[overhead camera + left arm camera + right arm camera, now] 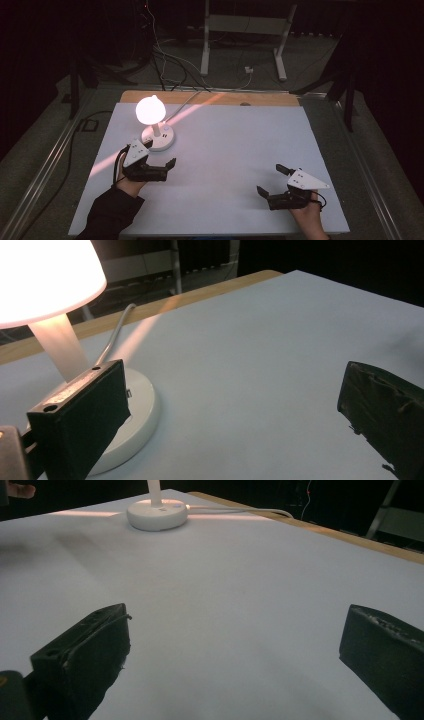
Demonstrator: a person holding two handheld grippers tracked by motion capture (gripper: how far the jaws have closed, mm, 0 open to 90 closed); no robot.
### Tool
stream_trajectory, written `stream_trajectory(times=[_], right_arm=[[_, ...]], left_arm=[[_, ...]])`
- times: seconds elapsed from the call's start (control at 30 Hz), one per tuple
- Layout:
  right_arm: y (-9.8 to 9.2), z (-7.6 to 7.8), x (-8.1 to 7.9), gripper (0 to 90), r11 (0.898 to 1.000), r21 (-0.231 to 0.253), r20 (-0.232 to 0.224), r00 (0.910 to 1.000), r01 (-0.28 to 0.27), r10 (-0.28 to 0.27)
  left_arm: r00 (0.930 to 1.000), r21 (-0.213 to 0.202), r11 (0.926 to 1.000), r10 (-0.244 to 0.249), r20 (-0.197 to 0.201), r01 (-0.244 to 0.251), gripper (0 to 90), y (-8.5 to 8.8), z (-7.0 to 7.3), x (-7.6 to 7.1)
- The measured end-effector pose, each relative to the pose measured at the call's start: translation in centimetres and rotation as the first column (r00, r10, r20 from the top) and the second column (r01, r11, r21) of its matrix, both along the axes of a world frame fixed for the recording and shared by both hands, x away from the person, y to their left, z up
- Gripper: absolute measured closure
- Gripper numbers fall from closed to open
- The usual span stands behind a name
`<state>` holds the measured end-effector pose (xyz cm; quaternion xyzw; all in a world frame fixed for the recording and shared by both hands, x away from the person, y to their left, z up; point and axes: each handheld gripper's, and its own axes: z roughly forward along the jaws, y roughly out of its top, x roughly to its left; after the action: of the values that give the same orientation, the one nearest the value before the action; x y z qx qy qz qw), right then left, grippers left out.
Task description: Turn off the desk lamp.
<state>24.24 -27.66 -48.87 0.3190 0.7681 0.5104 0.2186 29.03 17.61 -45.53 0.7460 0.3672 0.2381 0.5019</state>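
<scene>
A small white lamp (152,120) is standing on the bench (235,165), toward the far left corner. It is glowing bright. Its shade (47,277) is round like a mushroom cap and looks smooth. A thin white stem (60,347) is holding the shade up, and the stem is pointing straight up from a round, flat, shiny base (142,412). A pale cord (112,337) is running from the base toward the far edge of the bench.

The bench top is looking flat, smooth and pale grey-white, with a strip of light brown wood (210,97) showing along the far edge.

The left hand-held gripper (161,161) is sitting just beside the lamp base, on the near side, with its jaws spread wide and nothing between them. One jaw is looking very close to the base. The jaws are black blocks with rough, soft-looking pads (390,415).

The right hand-held gripper (270,180) is resting far from the lamp, near the right front of the bench. Its jaws are spread wide too, holding nothing.
</scene>
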Motion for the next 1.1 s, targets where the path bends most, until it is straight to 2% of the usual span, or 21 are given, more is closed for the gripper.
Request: stream_trajectory(times=[0.1, 0.13, 0.2, 0.27, 0.33, 0.37, 0.4, 0.47, 0.53, 0.57, 0.6, 0.63, 0.73, 0.83, 0.9, 0.93, 1.0, 1.1], right_arm=[[0.0, 0.0, 0.0, 0.0, 1.000, 0.000, 0.001, 1.0000, 0.000, 0.000], [0.0, 0.0, 0.0, 0.0, 1.000, 0.002, -0.001, 1.0000, 0.000, 0.000], [0.0, 0.0, 0.0, 0.0, 1.000, 0.001, -0.003, 1.0000, 0.000, 0.000], [0.0, 0.0, 0.0, 0.0, 1.000, 0.002, -0.001, 1.0000, -0.001, 0.001], [-0.1, 0.0, 0.0, 0.0, 1.000, 0.004, 0.000, 1.0000, 0.000, 0.000], [-0.1, 0.0, 0.1, 0.0, 1.000, 0.006, -0.003, 1.0000, 0.001, -0.001], [-0.1, 0.0, 0.1, 0.0, 1.000, 0.004, -0.005, 1.0000, 0.000, 0.000], [-0.1, 0.0, 0.0, 0.0, 1.000, 0.002, -0.001, 1.0000, -0.001, 0.001], [-0.1, 0.0, 0.1, 0.0, 1.000, 0.005, -0.001, 1.0000, 0.000, 0.000], [-0.1, 0.0, 0.1, 0.0, 1.000, 0.005, -0.003, 1.0000, 0.000, 0.000], [-0.1, 0.0, 0.0, 0.0, 1.000, 0.004, -0.004, 1.0000, -0.001, 0.001], [-0.1, 0.0, 0.0, 0.0, 1.000, 0.002, -0.002, 1.0000, -0.002, 0.002], [-0.1, 0.0, 0.1, 0.0, 1.000, 0.008, -0.004, 1.0000, -0.001, 0.001], [-0.1, -0.1, 0.1, 0.0, 1.000, 0.005, -0.005, 1.0000, -0.003, 0.003], [-0.1, 0.0, 0.1, 0.0, 1.000, 0.008, -0.003, 1.0000, -0.004, 0.004], [-0.1, 0.0, 0.1, 0.0, 1.000, 0.011, -0.005, 1.0000, -0.003, 0.003], [-0.1, -0.1, 0.1, 0.0, 1.000, 0.007, -0.006, 1.0000, -0.005, 0.005], [-0.1, -0.1, 0.1, 0.0, 1.000, 0.009, -0.003, 1.0000, -0.008, 0.008]], left_arm=[[0.9998, -0.015, 0.9998, 0.011, -0.018, -0.011, 0.7, 0.0, -0.1, 0.5], [0.9992, -0.035, 0.9993, 0.014, -0.037, -0.015, 0.7, 0.0, -0.3, 0.9], [0.9989, -0.045, 0.9989, 0.015, -0.045, -0.017, 0.7, 0.0, -0.4, 1.1], [0.9979, -0.036, 0.9982, 0.047, -0.046, -0.048, 1.1, 0.0, -0.5, 1.5], [0.9973, -0.048, 0.9974, 0.052, -0.053, -0.054, 1.1, 0.0, -0.6, 1.8], [0.9950, -0.056, 0.9952, 0.076, -0.064, -0.080, 1.1, 0.0, -0.6, 2.1], [0.9926, -0.047, 0.9935, 0.100, -0.069, -0.103, 1.1, 0.0, -0.6, 2.2], [0.9921, -0.056, 0.9929, 0.101, -0.074, -0.105, 1.1, 0.0, -0.6, 2.4], [0.9874, -0.039, 0.9901, 0.131, -0.088, -0.135, 1.1, -0.1, -0.8, 2.9], [0.9855, -0.056, 0.9889, 0.131, -0.108, -0.137, 1.2, 0.0, -0.9, 3.1], [0.9855, -0.056, 0.9889, 0.131, -0.108, -0.137, 1.1, 0.0, -0.9, 3.1], [0.9821, -0.033, 0.9879, 0.147, -0.118, -0.151, 1.1, -0.2, -1.0, 3.3], [0.9783, 0.004, 0.9834, 0.181, -0.102, -0.181, 1.1, -0.4, -1.0, 3.5], [0.9730, 0.001, 0.9781, 0.207, -0.102, -0.208, 1.2, -0.4, -0.9, 3.8], [0.9686, -0.003, 0.9760, 0.216, -0.124, -0.218, 1.8, -0.4, -1.0, 4.2], [0.9657, -0.002, 0.9732, 0.228, -0.125, -0.230, 4.3, -0.3, -1.1, 4.3], [0.9636, 0.001, 0.9734, 0.227, -0.142, -0.229, 7.2, -0.3, -1.3, 4.7], [0.9614, 0.007, 0.9708, 0.238, -0.137, -0.240, 15.6, -0.2, -1.5, 4.8]])
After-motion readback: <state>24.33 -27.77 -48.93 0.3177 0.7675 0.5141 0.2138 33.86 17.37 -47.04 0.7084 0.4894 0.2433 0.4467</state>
